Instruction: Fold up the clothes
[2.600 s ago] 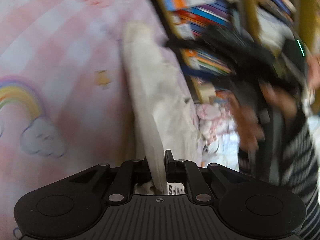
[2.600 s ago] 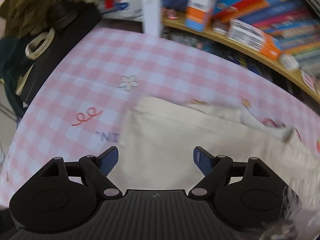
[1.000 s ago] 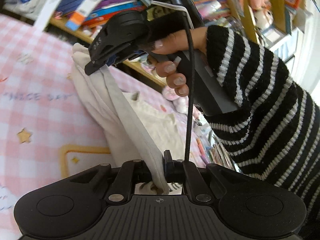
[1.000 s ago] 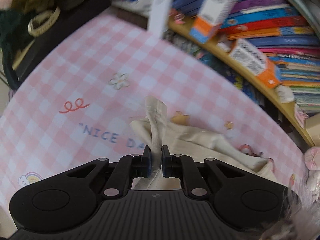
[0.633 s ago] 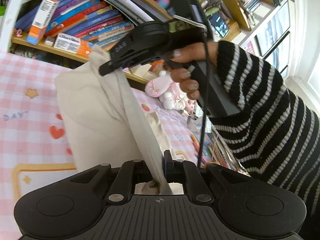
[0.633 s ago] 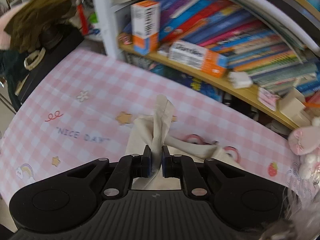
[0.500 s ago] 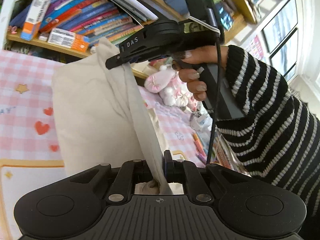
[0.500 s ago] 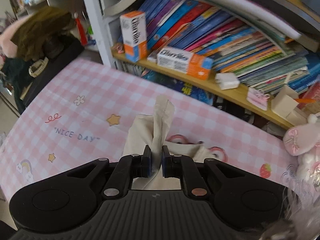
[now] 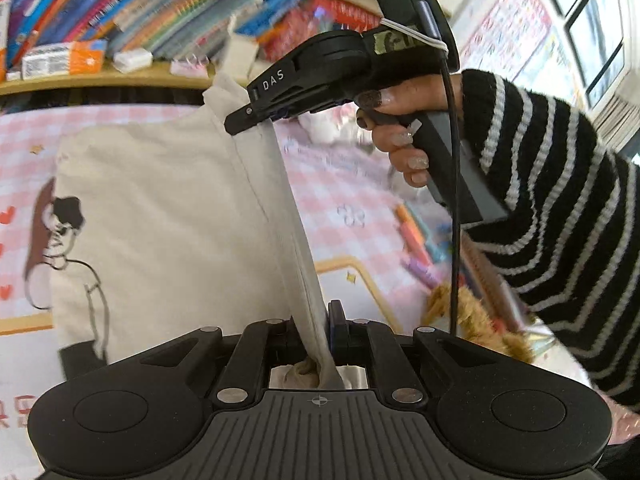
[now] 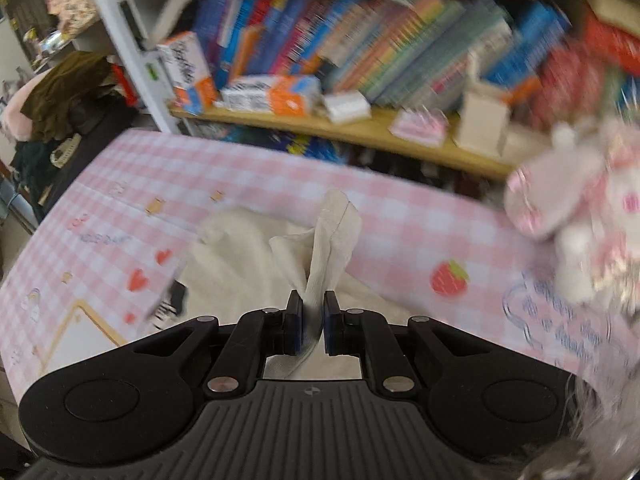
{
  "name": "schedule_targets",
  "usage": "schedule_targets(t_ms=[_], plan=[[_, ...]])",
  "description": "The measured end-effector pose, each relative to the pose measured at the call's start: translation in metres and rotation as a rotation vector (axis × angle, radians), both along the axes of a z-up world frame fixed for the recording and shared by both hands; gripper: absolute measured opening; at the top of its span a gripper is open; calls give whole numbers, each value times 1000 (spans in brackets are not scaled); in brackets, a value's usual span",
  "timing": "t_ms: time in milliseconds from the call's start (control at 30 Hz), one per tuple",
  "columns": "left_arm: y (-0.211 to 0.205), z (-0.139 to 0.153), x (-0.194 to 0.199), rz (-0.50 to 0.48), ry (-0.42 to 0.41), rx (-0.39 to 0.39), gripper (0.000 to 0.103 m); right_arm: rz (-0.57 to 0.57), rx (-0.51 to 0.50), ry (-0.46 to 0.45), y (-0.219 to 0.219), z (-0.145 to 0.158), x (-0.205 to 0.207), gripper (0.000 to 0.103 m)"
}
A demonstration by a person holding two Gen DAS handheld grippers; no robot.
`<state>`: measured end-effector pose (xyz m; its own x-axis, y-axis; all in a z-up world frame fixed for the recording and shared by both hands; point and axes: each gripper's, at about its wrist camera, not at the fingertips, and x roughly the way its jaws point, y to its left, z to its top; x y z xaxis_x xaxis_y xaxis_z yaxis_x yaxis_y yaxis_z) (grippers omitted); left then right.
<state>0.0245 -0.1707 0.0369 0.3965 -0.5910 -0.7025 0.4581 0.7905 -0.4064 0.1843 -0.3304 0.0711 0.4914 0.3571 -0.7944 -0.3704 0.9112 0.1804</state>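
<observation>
Pinching a cream shirt (image 9: pixel 160 216) between the fingers of my left gripper (image 9: pixel 320 330), I have the cloth clamped tight, a bunched bit of it showing in the gap behind the pads. From that grip a folded edge of the shirt runs taut, up and away to my right gripper (image 9: pixel 256 114), which is likewise clenched on the cloth near a corner that pokes up past its tip. The rest of the shirt hangs off this stretched edge to the left of it, lifted above the pink checked tablecloth (image 9: pixel 344 188), with a printed figure in black and brown on the face turned toward my left gripper. My right hand (image 9: pixel 400 128) wraps the grey handle, fingers curled round the front of it, and the striped black-and-white sleeve (image 9: pixel 552 208) angles down to the right of the shirt. In the right wrist view the right gripper (image 10: pixel 313 322) bites a narrow fold of the shirt (image 10: pixel 328 248) that stands up just beyond its tips, while more of the cloth droops below and to the left over the tablecloth (image 10: pixel 400 240). Beyond the shirt, past the far edge of the tablecloth, a wooden shelf (image 10: pixel 360 130) carries rows of books, blurred; a pink plush toy (image 10: pixel 580 208) sits to the right of the shirt.
</observation>
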Motion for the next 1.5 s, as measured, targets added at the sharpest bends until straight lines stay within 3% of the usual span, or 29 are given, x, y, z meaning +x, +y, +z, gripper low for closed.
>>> schedule_targets(t_ms=[267,467,600,767,833,933,1000,1133,1267,1400,1500], plan=[[-32,-21,-27,-11,-103,174,14,-158,73,167,-42,-57,12,10],[-56,-35,-49,-19,-186,307,35,-261,140,224,-55,-67,14,22],[-63,-34,-60,-45,-263,344,35,-306,182,242,-61,-68,16,23],[-59,-23,-72,-211,-283,190,41,-423,124,226,-65,-55,13,38],[-49,-20,-75,-249,-279,166,42,-436,102,207,-66,-42,4,42],[-21,-16,-76,-190,-270,176,43,-425,124,170,-64,-18,-16,52],[9,-18,-72,-89,-238,194,48,-402,156,137,-60,-2,-35,56],[72,-26,-61,115,-145,199,48,-361,191,80,-47,12,-87,58],[136,-41,-52,274,6,73,48,-371,134,84,-36,0,-145,58],[162,-58,-44,294,145,-65,47,-472,54,139,-36,-26,-193,54],[176,-69,-37,301,242,-159,42,-563,62,178,-41,-41,-213,49]])
